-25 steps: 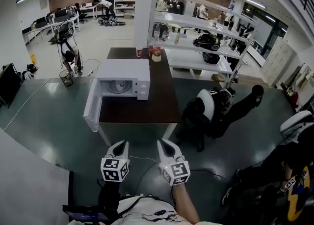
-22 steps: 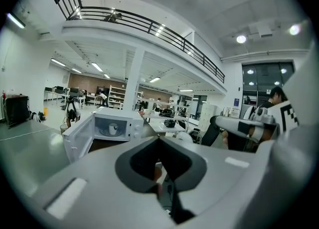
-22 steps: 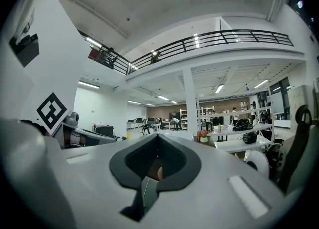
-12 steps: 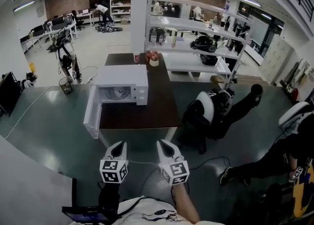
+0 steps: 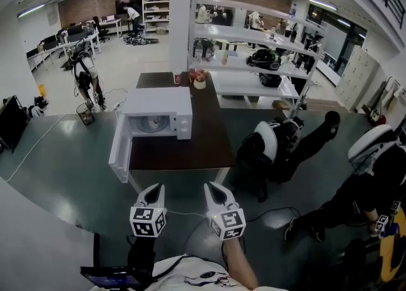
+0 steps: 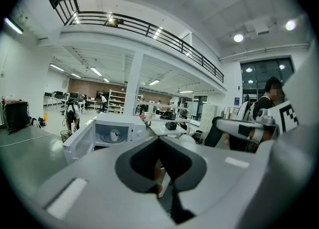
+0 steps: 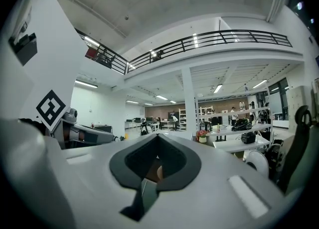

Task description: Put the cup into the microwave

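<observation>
Far off to the left of our left fingers, a small dark mesh waste bin (image 5: 84,99) stands on the grey-green floor; we cannot tell what it holds. Nearer, ahead and to the left of those fingers, the white door (image 5: 120,148) of the boxy white microwave oven (image 5: 158,99) hangs wide open, swung out past the table's left edge. The oven's cavity faces us. Inside it the small white cup with a handle (image 6: 114,134) stands upright on the round glass turntable (image 5: 151,124), roughly at its middle and well apart from both pairs of fingers. The oven sits on the left part of a long dark brown wooden table (image 5: 193,147), whose near edge lies ahead of our fingertips.

Our left gripper (image 5: 156,189) has its white fingers pressed together with nothing between them. Its tips point towards the table, and we hold it well short of the edge. Just to its right we hold the right gripper (image 5: 212,189) alongside, its fingers likewise pressed together and empty.

Beyond the right fingers, at the table's far end, a pale round pot (image 5: 200,83) carries red flowers, with a small red can (image 5: 177,78) just to its left. To the right of the right fingers a black and white office chair (image 5: 271,144) stands beside the table. Behind it, long white shelves (image 5: 250,30) bear dark gear and items too small to name. Farthest right, a person in dark clothes (image 5: 365,191) is partly in view.
</observation>
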The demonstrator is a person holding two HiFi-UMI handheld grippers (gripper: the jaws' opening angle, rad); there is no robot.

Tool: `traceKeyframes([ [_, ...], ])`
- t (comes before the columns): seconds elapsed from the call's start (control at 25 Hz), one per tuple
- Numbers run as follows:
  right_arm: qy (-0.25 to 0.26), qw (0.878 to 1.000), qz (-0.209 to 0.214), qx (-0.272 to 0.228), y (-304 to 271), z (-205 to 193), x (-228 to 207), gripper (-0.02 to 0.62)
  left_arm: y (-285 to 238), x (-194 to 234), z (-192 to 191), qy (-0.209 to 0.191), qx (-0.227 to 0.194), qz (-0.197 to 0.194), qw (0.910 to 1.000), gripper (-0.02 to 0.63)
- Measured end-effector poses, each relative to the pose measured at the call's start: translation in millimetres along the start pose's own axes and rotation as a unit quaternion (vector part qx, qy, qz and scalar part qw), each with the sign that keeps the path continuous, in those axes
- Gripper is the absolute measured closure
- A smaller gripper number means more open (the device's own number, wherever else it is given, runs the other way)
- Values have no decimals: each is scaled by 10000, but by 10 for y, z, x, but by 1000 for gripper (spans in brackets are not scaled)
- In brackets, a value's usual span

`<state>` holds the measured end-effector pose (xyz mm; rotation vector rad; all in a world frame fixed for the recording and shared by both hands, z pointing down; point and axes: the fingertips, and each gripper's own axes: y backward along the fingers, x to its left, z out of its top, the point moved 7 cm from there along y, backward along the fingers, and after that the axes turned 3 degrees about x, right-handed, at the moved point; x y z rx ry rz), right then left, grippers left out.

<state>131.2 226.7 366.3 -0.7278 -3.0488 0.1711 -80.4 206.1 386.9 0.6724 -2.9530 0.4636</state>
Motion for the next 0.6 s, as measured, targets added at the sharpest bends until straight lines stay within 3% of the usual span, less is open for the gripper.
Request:
traceKeyframes([
  [0.6,-58,10000,-9,-34,-4,-24,-27,595,-57,-22,-42,-12,76,-108,9999,607],
])
